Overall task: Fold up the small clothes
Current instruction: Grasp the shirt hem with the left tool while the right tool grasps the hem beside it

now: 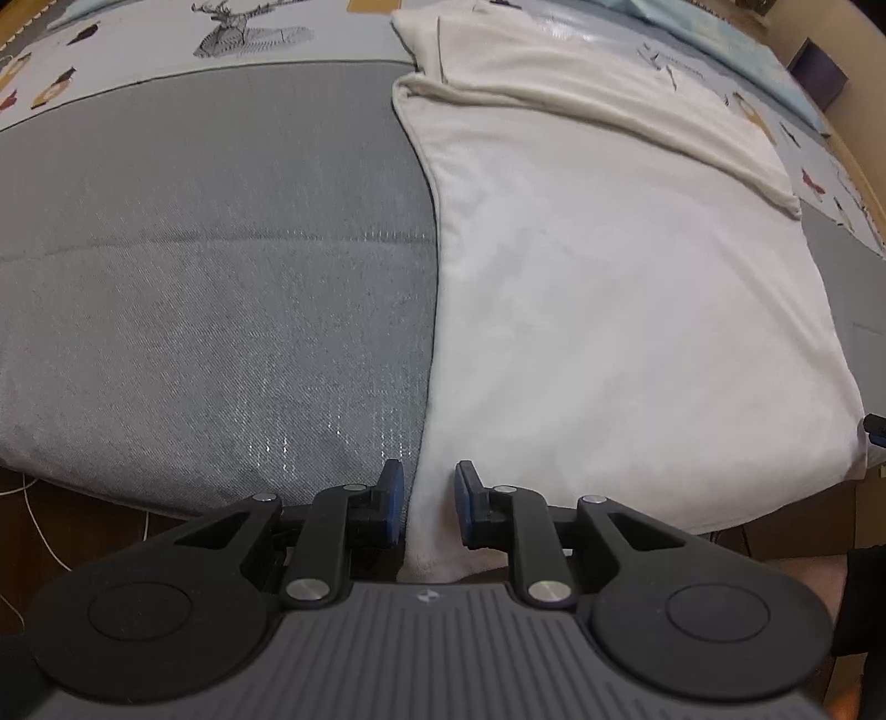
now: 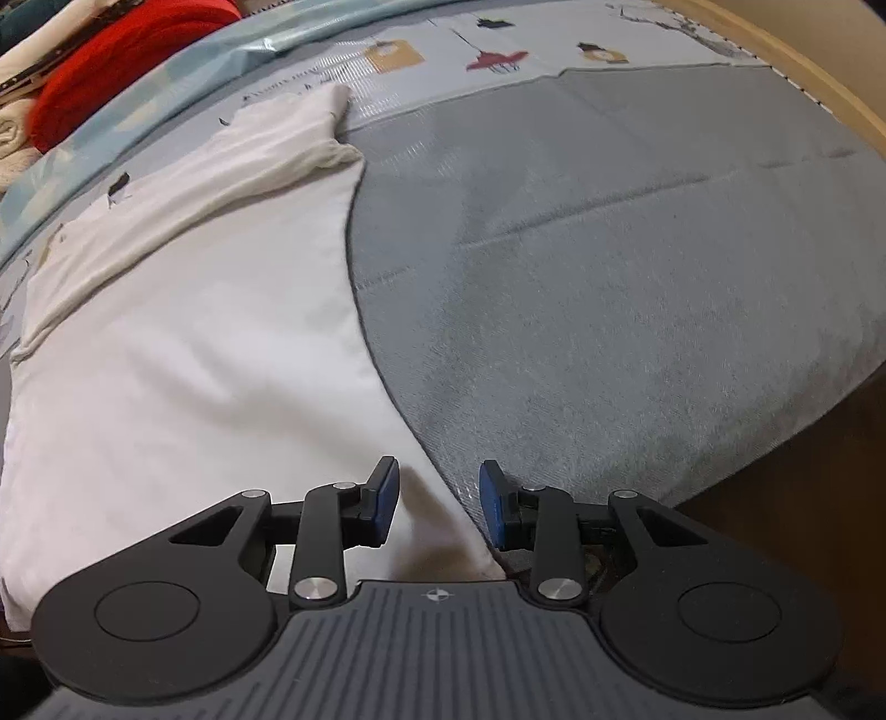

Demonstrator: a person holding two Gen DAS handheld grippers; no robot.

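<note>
The left tool points steeply down at the near left corner of a white garment, its two blue pads standing a narrow way apart with the garment's left edge running into the gap between them. The cloth passes between the pads but neither pad visibly presses on it, so the left tool reads as released, straddling the hem and not clamped. The right tool sits at the near right corner of the same garment, its jaws parted a little wider. The left pad lies over the white cloth, the right pad over the grey mat beside it, and the garment's right edge slants down through the gap. Here too the pads stand clear of the fabric, so the right tool is released. The garment lies flat on the grey mat, its body spread smooth toward the near edge, with a folded-over band of cloth across its far end. Beyond the mat is a pale printed sheet with small figures. In the right wrist view a red cloth lies bundled at the far left.
</note>
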